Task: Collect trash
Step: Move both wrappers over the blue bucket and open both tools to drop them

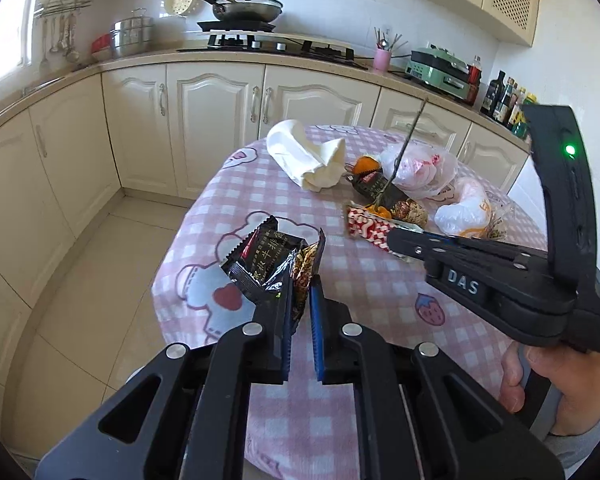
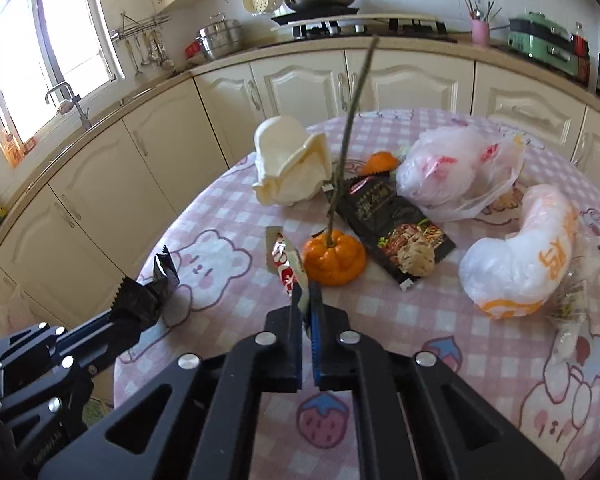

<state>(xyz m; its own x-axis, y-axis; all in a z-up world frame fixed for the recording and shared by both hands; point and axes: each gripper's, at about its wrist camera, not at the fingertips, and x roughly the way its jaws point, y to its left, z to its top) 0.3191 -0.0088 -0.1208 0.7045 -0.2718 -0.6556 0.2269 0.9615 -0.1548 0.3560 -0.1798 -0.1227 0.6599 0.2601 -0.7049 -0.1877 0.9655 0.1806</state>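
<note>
A kitchen counter (image 2: pixel 380 320) draped in pink checked cloth carries the trash. The left gripper (image 1: pixel 300 280) has its fingers closed on a black snack wrapper (image 1: pixel 260 264). The right gripper (image 2: pixel 309 296) has its fingers pinched on a red-and-white wrapper (image 2: pixel 286 264). Just beyond these sits a stemmed orange (image 2: pixel 334 260), then a dark packet (image 2: pixel 392 224), crumpled tissue (image 2: pixel 292 172) and plastic bags (image 2: pixel 452 168).

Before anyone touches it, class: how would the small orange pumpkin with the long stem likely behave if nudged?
The small orange pumpkin looks round and squat, so it would probably rock rather than roll far. Its long thin stem leans tall above it, so it may tip or snap. It likely slides easily on the checked tablecloth.
</note>
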